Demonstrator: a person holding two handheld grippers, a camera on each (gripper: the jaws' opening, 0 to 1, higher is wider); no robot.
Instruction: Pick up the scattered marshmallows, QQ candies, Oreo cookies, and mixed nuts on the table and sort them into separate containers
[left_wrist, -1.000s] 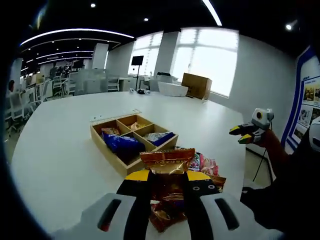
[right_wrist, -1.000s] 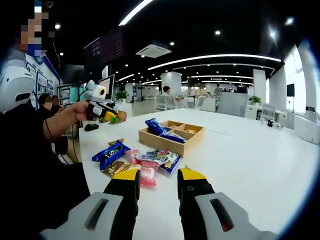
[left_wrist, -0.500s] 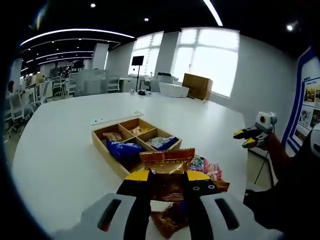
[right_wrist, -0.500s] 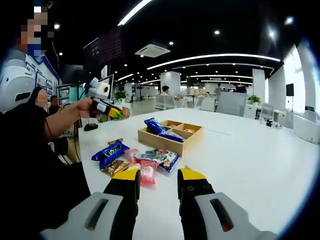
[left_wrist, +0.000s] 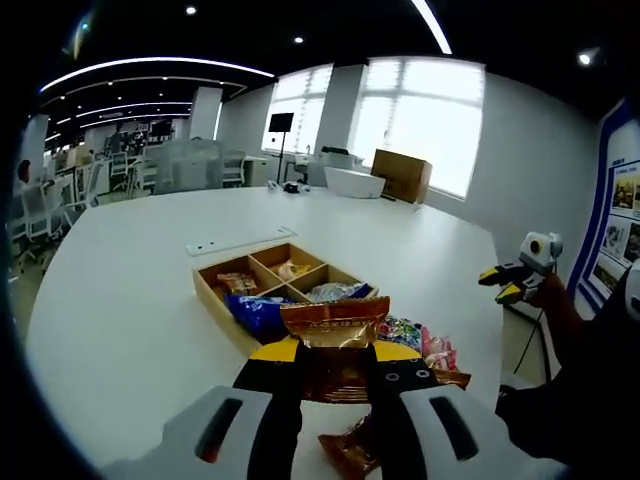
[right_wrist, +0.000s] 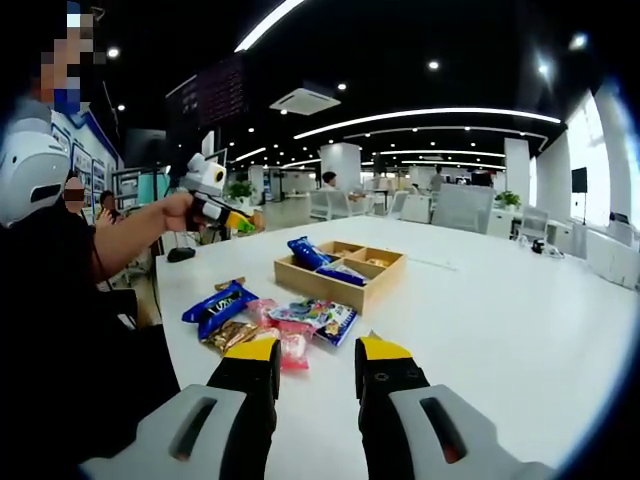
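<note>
Brown packet fills left gripper; blue packet probably Oreos.

The left gripper is clamping a brown packet between its jaws, held aloft; the right gripper is hovering with jaws parted

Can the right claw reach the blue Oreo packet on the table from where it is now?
Probably yes. The right claw is open and empty, and the blue Oreo packet lies uncovered at the edge of the snack pile, ahead and to its left.
</note>
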